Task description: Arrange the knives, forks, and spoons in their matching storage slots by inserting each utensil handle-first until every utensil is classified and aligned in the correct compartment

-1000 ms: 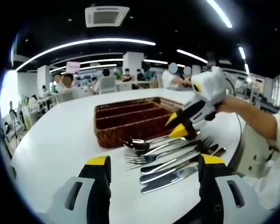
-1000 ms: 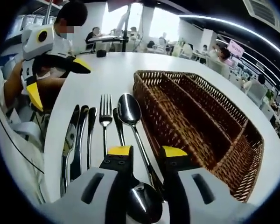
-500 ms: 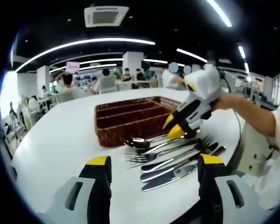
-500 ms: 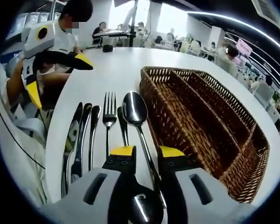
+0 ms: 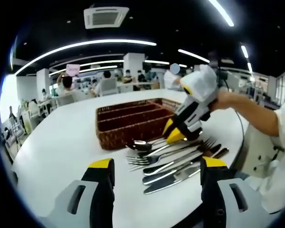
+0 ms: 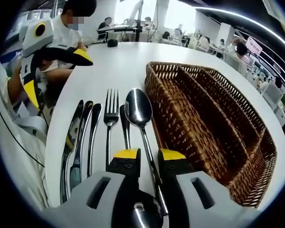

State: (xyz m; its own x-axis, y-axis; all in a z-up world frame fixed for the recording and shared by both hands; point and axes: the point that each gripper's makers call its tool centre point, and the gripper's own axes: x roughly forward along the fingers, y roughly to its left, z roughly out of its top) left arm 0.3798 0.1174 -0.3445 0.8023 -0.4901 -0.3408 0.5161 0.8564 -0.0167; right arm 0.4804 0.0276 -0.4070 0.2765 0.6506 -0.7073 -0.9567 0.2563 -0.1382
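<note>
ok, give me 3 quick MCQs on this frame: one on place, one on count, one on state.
1. Where do the utensils lie relative to the wicker tray?
A. inside its slots
B. on the white table beside it
C. stacked on its rim

2. How many long slots does the tray have?
A. two
B. three
C. five

3. What is the right tool doing?
A. straddling a spoon handle
B. holding a fork over the tray
C. resting inside a slot

Answers:
1 B: the fork, spoons and knives sit in a row on the table next to the tray.
2 B: two dividers split it into three lanes.
3 A: its yellow tips sit either side of the handle, low at the table; whether it is clamped is unclear.
</note>
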